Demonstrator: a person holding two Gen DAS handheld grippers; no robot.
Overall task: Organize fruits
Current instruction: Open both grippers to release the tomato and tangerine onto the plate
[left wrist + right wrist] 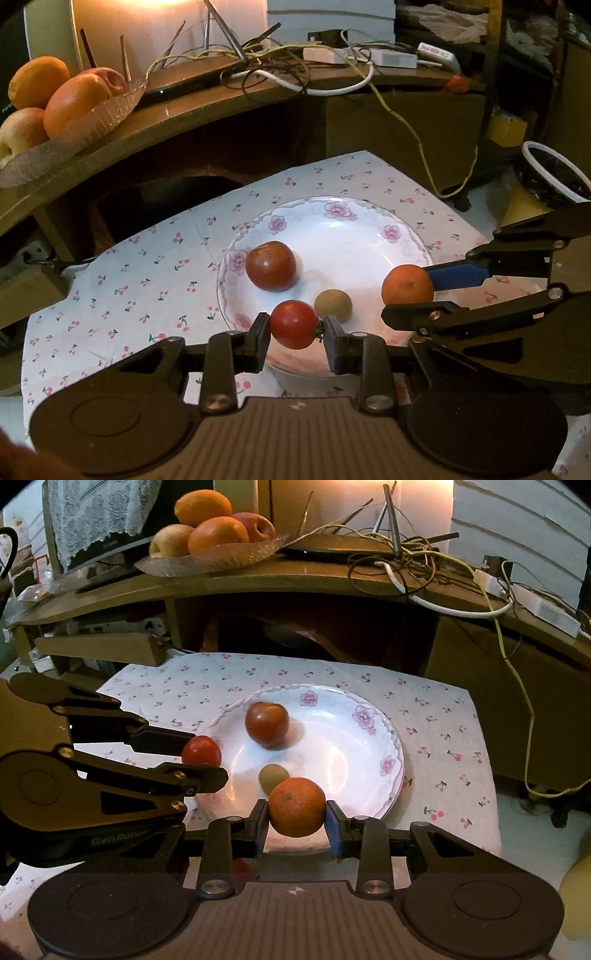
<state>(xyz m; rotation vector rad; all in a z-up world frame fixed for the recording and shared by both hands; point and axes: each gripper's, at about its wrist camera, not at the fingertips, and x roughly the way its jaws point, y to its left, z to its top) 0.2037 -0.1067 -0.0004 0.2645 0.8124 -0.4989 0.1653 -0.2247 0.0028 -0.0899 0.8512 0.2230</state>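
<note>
A white flowered plate (354,236) (343,753) lies on a cherry-print cloth. On it rest a dark red tomato (271,265) (266,723) and a small brown kiwi (333,303) (272,775). My left gripper (295,330) (203,757) is shut on a bright red tomato (293,324) (201,751) above the plate's near-left rim. My right gripper (297,816) (410,295) is shut on a small orange (296,806) (407,285) over the plate's near edge.
A glass dish (92,122) (207,559) with oranges and apples stands on the wooden desk (229,103) behind the cloth. Tangled cables (280,62) (402,557) and adapters lie on the desk. A dark bowl (554,177) sits at the far right.
</note>
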